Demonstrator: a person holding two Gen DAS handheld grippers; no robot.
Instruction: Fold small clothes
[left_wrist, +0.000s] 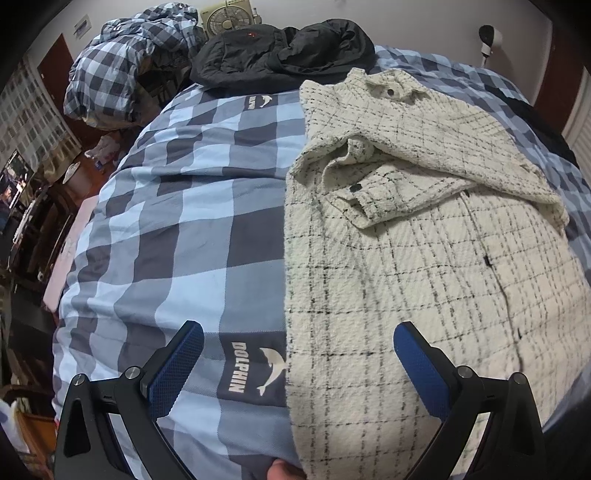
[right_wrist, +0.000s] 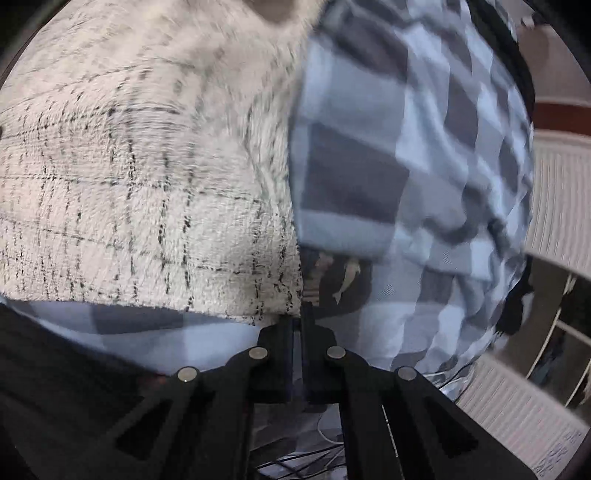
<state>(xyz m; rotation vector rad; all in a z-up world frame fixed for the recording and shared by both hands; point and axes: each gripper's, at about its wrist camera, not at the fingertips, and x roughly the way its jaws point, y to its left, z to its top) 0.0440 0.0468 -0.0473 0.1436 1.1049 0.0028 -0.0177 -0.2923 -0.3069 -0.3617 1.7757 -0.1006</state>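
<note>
Your right gripper (right_wrist: 302, 317) has its jaws pressed tight together, right at the bottom corner of the cream checked jacket (right_wrist: 129, 177). The picture is blurred, so you can't be sure the hem is actually pinched between the pads; the cloth edge meets the fingertips at about twelve o'clock from them, and that is all that shows. Before you lift, check for a bite on the fabric: if the corner slips free, open up, push deeper over the hem and close again.

Your left gripper (left_wrist: 299, 352) stands wide open above the bed, nothing between its blue pads (left_wrist: 173, 369). The jacket's (left_wrist: 406, 258) long straight edge runs up through the gap between the fingers, from six o'clock toward twelve, with the right-hand finger over the cloth and the left-hand one over the blue checked duvet (left_wrist: 177, 221). So the jacket lies mostly at one to three o'clock of that gripper, collar far off at one o'clock, one sleeve folded across the chest.

For a tidy fold, take both bottom corners level, the left gripper on the near hem by the dolphin patch (left_wrist: 253, 369), then carry them together up toward the collar. Keep the lift low and even, or this thick, nubbly weave will likely drag the folded sleeve out of place. Mind the black garment (left_wrist: 280, 51) heaped at twelve o'clock beyond the collar; stop the fold short of it. A fingertip (left_wrist: 282, 470) shows at the bottom edge, just beside the hem.
</note>
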